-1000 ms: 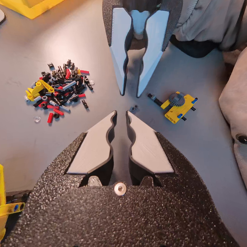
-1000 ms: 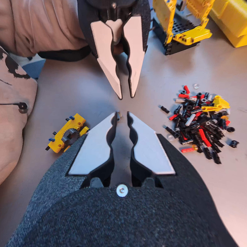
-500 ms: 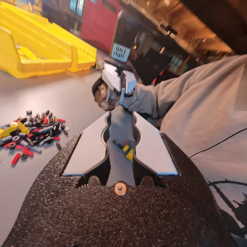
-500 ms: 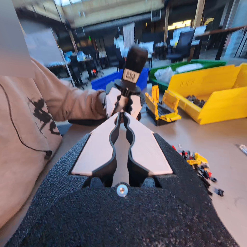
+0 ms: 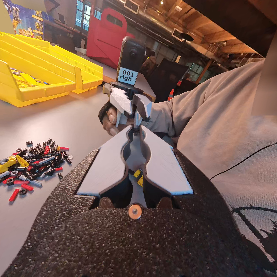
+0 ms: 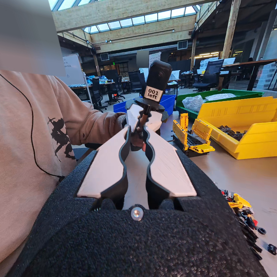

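Both grippers are held up above the grey table (image 5: 60, 119), tip to tip. My left gripper (image 5: 135, 127) is shut on a small dark grey pin (image 5: 135, 132), and both pads press on it at the very tips. My right gripper (image 6: 136, 130) is open. Its fingers stand on either side of the left gripper's closed tips (image 6: 139, 125) and the pin. In the left wrist view the right gripper (image 5: 129, 119) faces me with its fingers apart.
A pile of small black, red, grey and yellow parts (image 5: 33, 163) lies on the table and also shows in the right wrist view (image 6: 245, 215). A yellow gear assembly (image 5: 138, 173) lies below my left fingers. Yellow bins (image 6: 247, 134), a yellow-black model (image 6: 193, 139) and a person's sleeve (image 5: 209, 112) surround the area. The tips of both grippers are at nearly the same place.
Both grippers rose from the table. Half a second ago the right was shut on the pin and the left was open. Now the left has shut on it and the right has opened.
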Motion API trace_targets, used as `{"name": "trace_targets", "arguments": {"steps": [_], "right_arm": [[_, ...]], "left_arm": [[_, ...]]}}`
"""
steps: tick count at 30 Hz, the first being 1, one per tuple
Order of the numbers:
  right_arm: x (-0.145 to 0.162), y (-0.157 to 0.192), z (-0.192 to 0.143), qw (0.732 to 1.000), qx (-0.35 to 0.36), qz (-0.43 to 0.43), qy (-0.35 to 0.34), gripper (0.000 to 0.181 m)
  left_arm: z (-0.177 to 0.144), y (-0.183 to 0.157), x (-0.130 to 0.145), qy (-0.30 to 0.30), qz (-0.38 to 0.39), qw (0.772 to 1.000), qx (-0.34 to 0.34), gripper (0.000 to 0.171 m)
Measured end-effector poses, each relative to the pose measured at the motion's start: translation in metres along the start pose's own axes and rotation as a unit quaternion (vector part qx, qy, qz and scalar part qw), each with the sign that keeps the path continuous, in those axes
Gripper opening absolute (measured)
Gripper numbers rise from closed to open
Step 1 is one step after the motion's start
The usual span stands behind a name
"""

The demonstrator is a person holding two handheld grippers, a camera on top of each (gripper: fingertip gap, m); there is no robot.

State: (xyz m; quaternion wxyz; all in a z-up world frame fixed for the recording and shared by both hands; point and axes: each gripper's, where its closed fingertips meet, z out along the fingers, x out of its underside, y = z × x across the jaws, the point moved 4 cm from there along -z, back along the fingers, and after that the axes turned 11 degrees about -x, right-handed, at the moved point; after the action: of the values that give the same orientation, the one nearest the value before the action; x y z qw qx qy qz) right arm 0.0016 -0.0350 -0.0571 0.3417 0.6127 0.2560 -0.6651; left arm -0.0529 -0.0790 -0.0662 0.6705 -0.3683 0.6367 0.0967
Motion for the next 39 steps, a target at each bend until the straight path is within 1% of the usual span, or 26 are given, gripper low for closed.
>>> {"name": "trace_targets", "arguments": {"steps": [1, 2, 3, 6, 8, 10, 13, 14, 15, 16, 17, 18, 20, 22, 23, 24, 25, 27, 28, 30, 32, 34, 35, 37, 39], "right_arm": [[0.001, 0.000, 0.001, 1.000, 0.001, 0.002, 0.005, 0.013], [0.003, -0.001, 0.002, 1.000, 0.006, 0.002, 0.013, 0.007], [0.003, -0.001, 0.003, 1.000, 0.009, -0.001, 0.014, 0.005], [0.001, -0.001, 0.002, 1.000, 0.013, -0.009, 0.011, 0.004], [-0.007, -0.001, 0.001, 0.999, 0.023, -0.018, -0.012, 0.003], [-0.015, -0.001, 0.001, 0.999, 0.028, -0.017, -0.044, 0.003], [-0.023, -0.002, 0.000, 0.998, 0.028, -0.018, -0.061, 0.003], [-0.026, -0.002, -0.003, 0.997, 0.028, -0.020, -0.073, 0.003], [-0.043, -0.007, -0.023, 0.989, 0.039, -0.003, -0.145, 0.001], [-0.057, -0.013, -0.049, 0.981, 0.055, 0.009, -0.185, 0.001], [-0.062, -0.017, -0.066, 0.983, 0.086, -0.024, -0.163, 0.001], [-0.062, -0.020, -0.075, 0.985, 0.110, -0.051, -0.123, 0.002], [-0.058, -0.029, -0.079, 0.986, 0.134, -0.052, -0.084, 0.002], [-0.038, -0.044, -0.077, 0.983, 0.175, -0.059, -0.017, 0.003], [-0.021, -0.052, -0.075, 0.980, 0.190, -0.050, 0.034, 0.003], [0.000, -0.062, -0.074, 0.973, 0.207, -0.036, 0.095, 0.003], [0.022, -0.072, -0.074, 0.960, 0.230, -0.027, 0.158, 0.004], [0.058, -0.087, -0.070, 0.932, 0.249, -0.032, 0.262, 0.004], [0.069, -0.093, -0.067, 0.918, 0.257, -0.042, 0.299, 0.003], [0.083, -0.104, -0.062, 0.896, 0.268, -0.049, 0.351, 0.003], [0.089, -0.109, -0.060, 0.887, 0.272, -0.049, 0.369, 0.007], [0.088, -0.106, -0.062, 0.891, 0.272, -0.050, 0.360, 0.015], [0.082, -0.103, -0.062, 0.899, 0.269, -0.052, 0.343, 0.018], [0.064, -0.089, -0.053, 0.927, 0.239, -0.051, 0.283, 0.020], [0.044, -0.069, -0.038, 0.962, 0.183, -0.006, 0.202, 0.020]], "left_arm": [[0.001, 0.000, 0.000, 0.000, 0.003, 1.000, -0.002, 0.005], [0.001, 0.000, 0.001, -0.001, 0.002, 1.000, -0.001, 0.005], [0.002, -0.001, 0.001, -0.001, 0.001, 1.000, 0.002, 0.005], [0.002, -0.002, -0.002, -0.010, 0.004, 1.000, -0.006, 0.005], [0.000, -0.003, -0.011, -0.039, -0.005, 0.999, -0.013, 0.005], [-0.001, -0.006, -0.020, -0.067, 0.006, 0.997, -0.025, 0.005], [-0.003, -0.008, -0.028, -0.086, 0.017, 0.996, -0.036, 0.004], [-0.010, -0.005, -0.033, -0.108, 0.012, 0.993, -0.043, 0.005], [-0.030, 0.005, -0.044, -0.148, -0.010, 0.987, -0.058, 0.005], [-0.053, 0.014, -0.054, -0.184, -0.016, 0.980, -0.076, 0.004], [-0.066, 0.016, -0.057, -0.181, 0.005, 0.980, -0.088, 0.005], [-0.067, 0.014, -0.057, -0.170, 0.035, 0.980, -0.102, 0.005], [-0.056, 0.015, -0.051, -0.152, 0.050, 0.979, -0.123, 0.005], [-0.045, 0.027, -0.037, -0.111, 0.063, 0.979, -0.161, 0.006], [-0.042, 0.035, -0.029, -0.092, 0.075, 0.975, -0.187, 0.006], [-0.039, 0.043, -0.021, -0.069, 0.083, 0.973, -0.204, 0.006], [-0.035, 0.048, -0.013, -0.044, 0.084, 0.973, -0.210, 0.005], [-0.028, 0.053, -0.002, -0.018, 0.090, 0.972, -0.217, 0.006], [-0.024, 0.054, 0.003, -0.011, 0.096, 0.971, -0.218, 0.006], [-0.019, 0.054, 0.009, 0.003, 0.120, 0.967, -0.226, 0.006], [-0.015, 0.053, 0.013, 0.016, 0.158, 0.958, -0.238, 0.006], [-0.013, 0.053, 0.016, 0.029, 0.209, 0.942, -0.260, 0.006], [-0.013, 0.052, 0.016, 0.034, 0.237, 0.932, -0.272, 0.006], [-0.012, 0.051, 0.016, 0.037, 0.295, 0.907, -0.297, 0.006], [-0.011, 0.050, 0.015, 0.043, 0.353, 0.876, -0.327, 0.005]]}}
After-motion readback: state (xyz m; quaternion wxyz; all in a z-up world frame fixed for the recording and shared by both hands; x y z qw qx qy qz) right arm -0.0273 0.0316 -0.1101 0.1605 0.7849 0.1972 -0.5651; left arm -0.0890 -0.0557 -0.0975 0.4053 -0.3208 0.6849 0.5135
